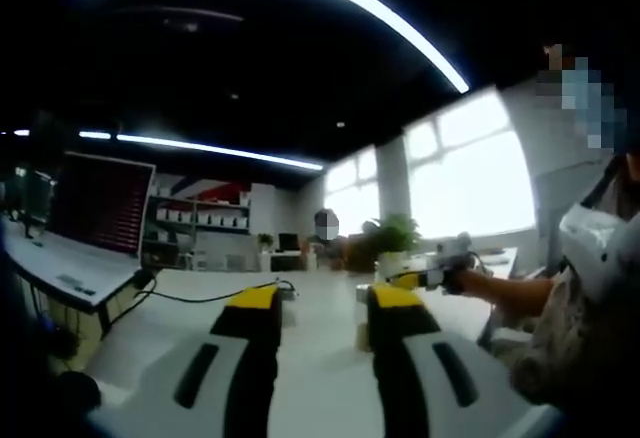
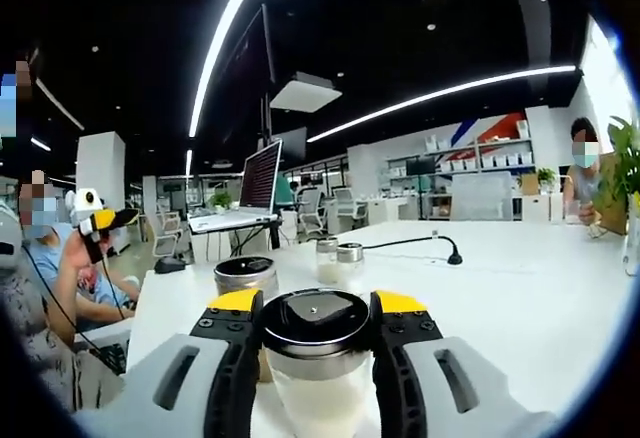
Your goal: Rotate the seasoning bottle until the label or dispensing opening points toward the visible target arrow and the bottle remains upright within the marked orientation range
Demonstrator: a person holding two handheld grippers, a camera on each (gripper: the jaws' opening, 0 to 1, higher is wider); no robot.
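Observation:
The seasoning bottle (image 2: 316, 358) has a round black cap and pale contents, and it stands upright on the white table (image 2: 520, 288). My right gripper (image 2: 315, 310) is shut on it, with a yellow-tipped jaw pressed against each side just under the cap. The same gripper (image 1: 440, 270) appears across the table in a person's hand. My left gripper (image 1: 325, 310) is open over the white table (image 1: 190, 323) with nothing between its jaws. It is also visible raised at the left in the right gripper view (image 2: 100, 223).
A metal-lidded jar (image 2: 246, 276) stands just behind the bottle, and two small jars (image 2: 338, 252) stand farther back. A black cable (image 2: 420, 243) runs across the table. An open laptop (image 1: 95, 208) sits at the left. A person (image 2: 583, 183) sits at the far side.

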